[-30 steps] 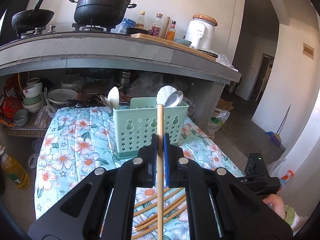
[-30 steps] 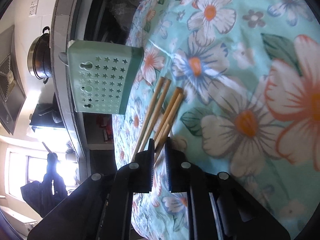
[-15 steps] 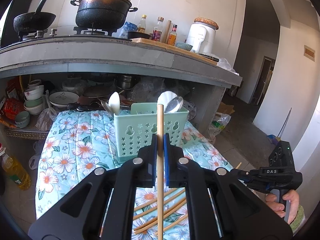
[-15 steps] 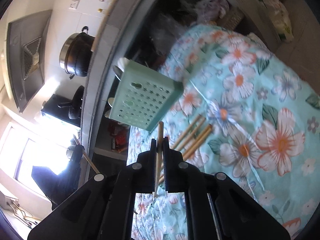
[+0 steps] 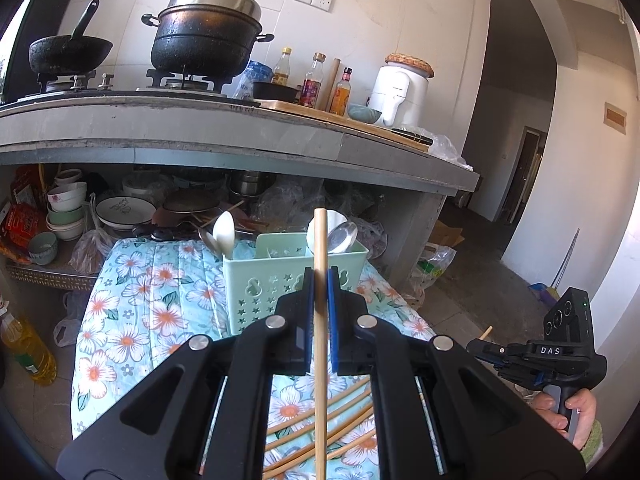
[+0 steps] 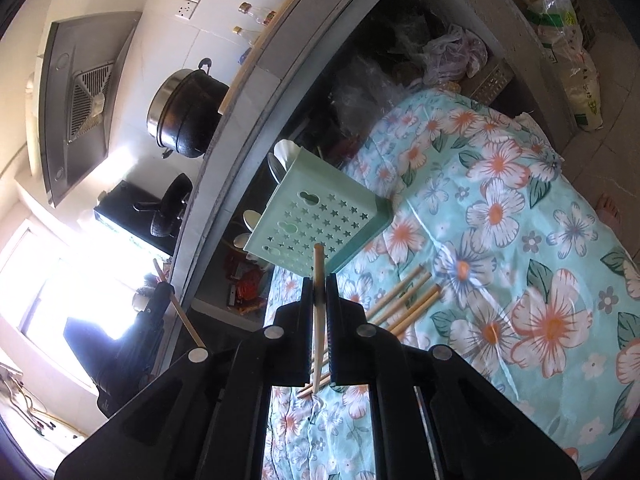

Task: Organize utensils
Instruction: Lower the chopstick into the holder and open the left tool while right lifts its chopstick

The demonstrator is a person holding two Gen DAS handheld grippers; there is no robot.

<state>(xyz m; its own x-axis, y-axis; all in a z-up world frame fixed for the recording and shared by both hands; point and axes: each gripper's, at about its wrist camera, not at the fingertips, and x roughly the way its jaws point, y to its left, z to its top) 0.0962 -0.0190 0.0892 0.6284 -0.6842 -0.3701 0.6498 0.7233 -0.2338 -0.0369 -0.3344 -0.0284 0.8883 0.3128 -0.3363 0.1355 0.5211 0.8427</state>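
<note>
We're pinching a smooth round wooden chopstick (image 5: 320, 280) w/ the left gripper (image 5: 319, 280), fingers pressed on it. Right gripper (image 6: 319, 292) is clamping a 2nd tapered chopstick (image 6: 318, 304). Pale-green star-punched plastic caddy (image 5: 260, 292) is sitting near the far edge of the floral cloth (image 5: 132, 312); loose sticks (image 6: 408, 300) lying nearer us.

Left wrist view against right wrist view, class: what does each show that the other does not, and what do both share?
Only the left wrist view shows the white appliance on the counter and the stacked bowls underneath. Only the right wrist view shows the range hood and a bare foot. Both share the green utensil basket, loose chopsticks on the floral cloth, the black pot, and each tool, left and right, shut on a chopstick.
</note>
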